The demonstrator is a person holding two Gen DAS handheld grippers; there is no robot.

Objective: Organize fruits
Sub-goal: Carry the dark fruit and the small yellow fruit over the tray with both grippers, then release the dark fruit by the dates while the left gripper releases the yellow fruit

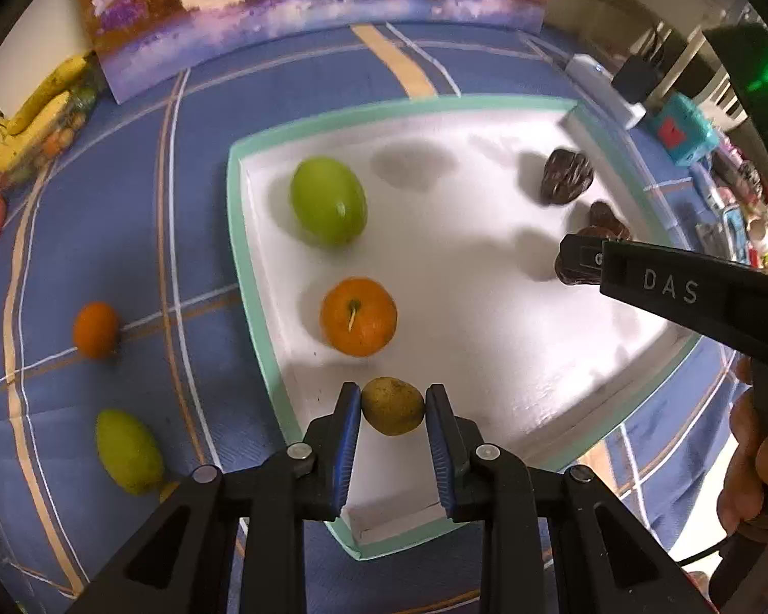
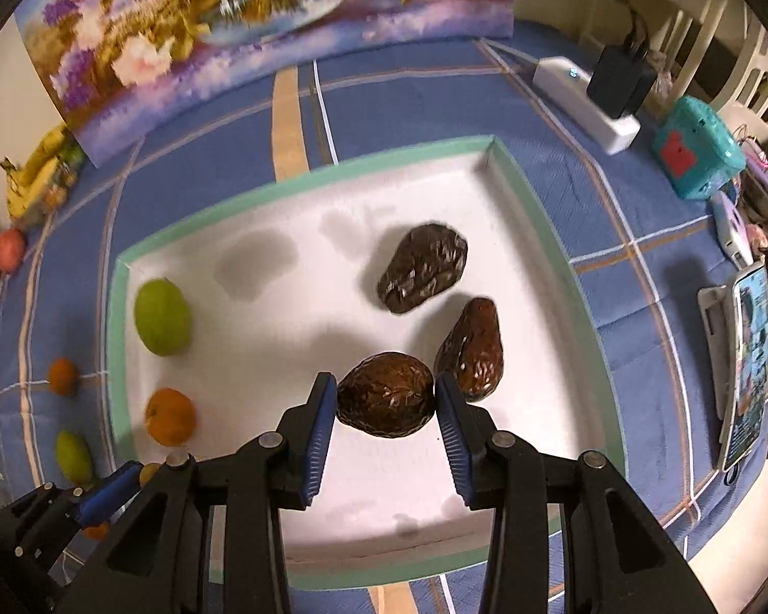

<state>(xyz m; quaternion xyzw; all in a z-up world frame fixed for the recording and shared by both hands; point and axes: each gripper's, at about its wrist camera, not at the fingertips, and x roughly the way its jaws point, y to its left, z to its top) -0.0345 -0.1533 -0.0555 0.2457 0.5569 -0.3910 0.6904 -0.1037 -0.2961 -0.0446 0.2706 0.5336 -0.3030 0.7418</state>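
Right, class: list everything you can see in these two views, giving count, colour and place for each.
Tray: one, white with green rim, on blue cloth.
Green fruit: one in tray; another on the cloth.
Orange fruit: one in tray; another on the cloth.
Brown-yellow fruit: one, held over tray.
Dark wrinkled fruits: two in tray, one held.
Bananas: yellow bunch, far left.
Painting: one, floral, at back.
Power strip: white, back right.
Left gripper: shut on brown-yellow fruit.
Right gripper: shut on dark fruit.
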